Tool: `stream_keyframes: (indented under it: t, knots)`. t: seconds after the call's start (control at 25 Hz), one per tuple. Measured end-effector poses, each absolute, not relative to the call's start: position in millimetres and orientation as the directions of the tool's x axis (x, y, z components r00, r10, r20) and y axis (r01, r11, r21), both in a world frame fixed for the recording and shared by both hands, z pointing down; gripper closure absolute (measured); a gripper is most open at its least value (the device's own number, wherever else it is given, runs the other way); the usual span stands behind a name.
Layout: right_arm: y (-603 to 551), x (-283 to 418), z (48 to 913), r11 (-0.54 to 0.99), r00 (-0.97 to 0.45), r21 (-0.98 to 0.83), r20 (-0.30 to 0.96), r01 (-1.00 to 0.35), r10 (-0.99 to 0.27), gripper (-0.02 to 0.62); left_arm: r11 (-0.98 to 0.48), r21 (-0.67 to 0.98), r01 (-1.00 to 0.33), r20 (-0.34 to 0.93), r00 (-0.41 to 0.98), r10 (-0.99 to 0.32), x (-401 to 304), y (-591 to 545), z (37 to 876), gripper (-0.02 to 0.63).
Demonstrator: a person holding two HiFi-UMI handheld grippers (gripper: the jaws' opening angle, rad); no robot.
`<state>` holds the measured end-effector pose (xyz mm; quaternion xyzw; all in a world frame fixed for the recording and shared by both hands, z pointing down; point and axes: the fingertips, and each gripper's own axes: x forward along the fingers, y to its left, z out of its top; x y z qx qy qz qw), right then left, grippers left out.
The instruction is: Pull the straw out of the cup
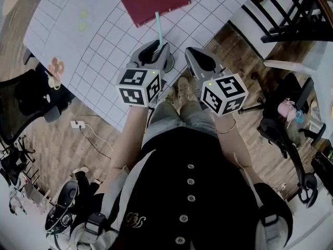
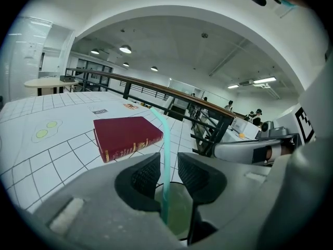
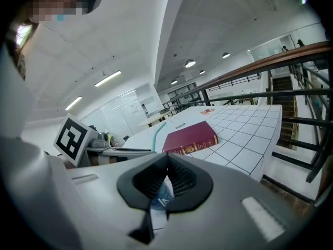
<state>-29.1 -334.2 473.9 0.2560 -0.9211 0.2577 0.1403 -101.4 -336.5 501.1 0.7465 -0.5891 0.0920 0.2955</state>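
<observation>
White gridded tabletop (image 1: 99, 46), red book (image 1: 154, 1) at 12 o'clock, and the straw (image 1: 158, 29) stands in the cup (image 2: 180, 215) near the 6 o'clock edge, the left gripper (image 2: 168, 161) has its jaws apart around it, ready to pinch I'd guess, while the right gripper (image 3: 167, 158) at 3 o'clock idles with jaws together.

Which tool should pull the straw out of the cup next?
Probably the left tool: its jaws stand open around the straw, just above the cup. The right tool has its jaws closed, with the straw off to its side.

Red book (image 1: 154, 2) flat on gridded table (image 1: 99, 56); office chair (image 1: 283, 126) nearby.
</observation>
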Motion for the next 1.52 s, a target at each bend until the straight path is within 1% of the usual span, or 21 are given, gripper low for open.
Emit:
stream_keyframes:
  t: [0.2,0.32,0.44,0.84,1.16,1.52]
  knots:
    - [-337.5,-29.6,473.4,0.739,-0.834,-0.406,0.385,-0.537,-0.395,0.595,-0.142,0.313,-0.939,0.507,0.291,-0.811,-100.0,-336.4,503.6,0.503]
    - [-337.6,-30.0,472.4,0.744,-0.837,-0.405,0.384,-0.532,-0.389,0.595,-0.127,0.292,-0.948,0.524,0.269,-0.808,-103.1,-336.8,504.6,0.571]
    - [-336.8,-31.4,471.8,0.748,-0.84,-0.404,0.383,-0.526,-0.383,0.595,-0.126,0.29,-0.949,0.522,0.266,-0.81,-104.7,-336.9,504.4,0.582]
    - [-332.2,-35.4,463.3,0.766,-0.85,-0.392,0.372,-0.509,-0.374,0.595,-0.172,0.323,-0.931,0.48,0.317,-0.818,-100.7,-333.0,493.0,0.586]
    - [-323.8,-39.5,450.8,0.781,-0.858,-0.378,0.35,-0.497,-0.377,0.595,-0.182,0.307,-0.934,0.43,0.307,-0.849,-105.9,-330.7,469.7,0.584]
    - [-320.1,-43.2,426.1,0.804,-0.861,-0.33,0.313,-0.495,-0.401,0.595,-0.207,0.301,-0.931,0.292,0.296,-0.91,-113.3,-328.6,424.4,0.585]
